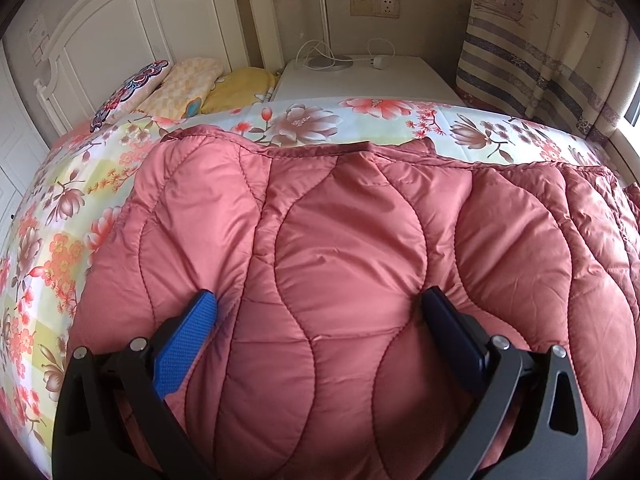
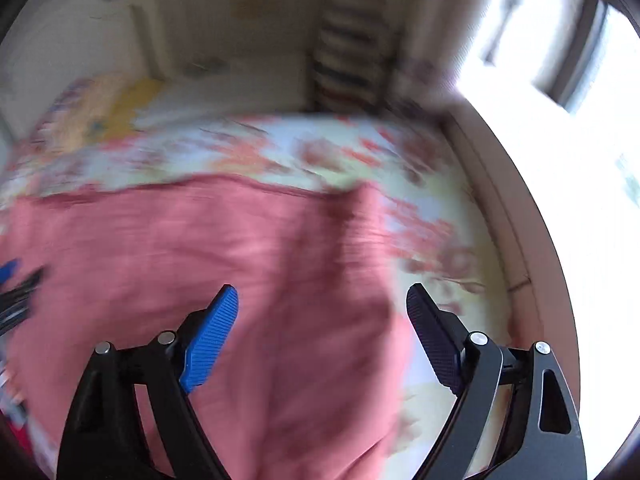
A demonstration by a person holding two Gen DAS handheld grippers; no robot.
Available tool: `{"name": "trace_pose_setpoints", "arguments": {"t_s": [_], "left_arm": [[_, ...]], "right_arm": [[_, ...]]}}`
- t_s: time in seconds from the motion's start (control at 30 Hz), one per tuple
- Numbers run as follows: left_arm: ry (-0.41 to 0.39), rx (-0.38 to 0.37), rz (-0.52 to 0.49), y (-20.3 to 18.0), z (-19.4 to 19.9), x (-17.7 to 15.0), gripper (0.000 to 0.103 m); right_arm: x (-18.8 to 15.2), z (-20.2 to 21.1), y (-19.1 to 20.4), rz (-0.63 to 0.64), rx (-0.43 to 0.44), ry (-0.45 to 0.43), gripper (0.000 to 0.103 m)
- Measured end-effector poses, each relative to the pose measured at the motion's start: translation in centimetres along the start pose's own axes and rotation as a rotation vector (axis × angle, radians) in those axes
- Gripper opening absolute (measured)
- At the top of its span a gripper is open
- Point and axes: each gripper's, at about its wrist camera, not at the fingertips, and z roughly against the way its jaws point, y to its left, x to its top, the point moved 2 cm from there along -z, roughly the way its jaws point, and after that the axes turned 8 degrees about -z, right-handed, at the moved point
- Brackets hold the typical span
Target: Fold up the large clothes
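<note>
A pink-red quilted padded coat point(image 1: 352, 220) lies spread flat across a floral bedsheet point(image 1: 60, 240). My left gripper point(image 1: 320, 300) points down at it with its jaws wide apart, both blue-padded fingertips point(image 1: 206, 304) resting on the fabric, which bulges between them without being pinched. The right wrist view is blurred by motion. There my right gripper point(image 2: 322, 300) hangs open over the coat's point(image 2: 160, 248) right edge, its right finger above the bare bedsheet point(image 2: 452, 264). Nothing is held between its fingers. A blue and black smear at the far left is the left gripper point(image 2: 12, 280).
Pillows point(image 1: 180, 84) and a white headboard point(image 1: 120, 20) are at the far left. A white nightstand point(image 1: 360, 80) with a lamp base and cable stands behind the bed. A striped curtain point(image 1: 540, 40) and a bright window point(image 2: 580, 120) are at the right.
</note>
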Motion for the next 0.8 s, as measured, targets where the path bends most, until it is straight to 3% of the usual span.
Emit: {"name": "trace_pose_setpoints", "arguments": {"t_s": [0.13,0.23,0.37,0.5,0.57,0.63,0.67,0.73,0.8], "left_arm": [[0.0,0.006,0.002,0.0,0.0,0.0,0.101],[-0.008,0.006,0.008,0.0,0.1,0.0,0.101],[-0.016,0.034,0.019,0.5,2.0,-0.2,0.101],[-0.119,0.103,-0.033,1.4,6.4,-0.6,0.101],[-0.09,0.087,-0.009,2.8,6.1,-1.2,0.101],[-0.007,0.136,0.022,4.9,3.4,-2.2,0.101],[0.016,0.132,0.034,5.6,2.3,-2.6,0.101],[0.008,-0.012,0.13,7.6,1.0,-3.7,0.101],[0.023,-0.048,0.168,8.3,0.8,-3.8,0.101]], "right_arm": [[-2.9,1.3,5.5,0.115,0.126,0.003,0.085],[-5.3,-3.3,7.4,0.183,0.077,0.107,0.089],[-5.2,-3.8,7.4,0.185,0.061,0.113,0.091],[-4.7,-3.9,7.7,0.188,0.064,0.113,0.092],[-4.5,-4.3,7.7,0.184,0.063,0.111,0.092],[-5.0,-4.2,7.6,0.18,0.066,0.105,0.092],[-5.5,-3.9,7.3,0.175,0.071,0.102,0.092],[-5.9,-3.7,7.2,0.167,0.072,0.101,0.092],[-5.7,-3.0,7.3,0.143,0.038,0.104,0.091]]}}
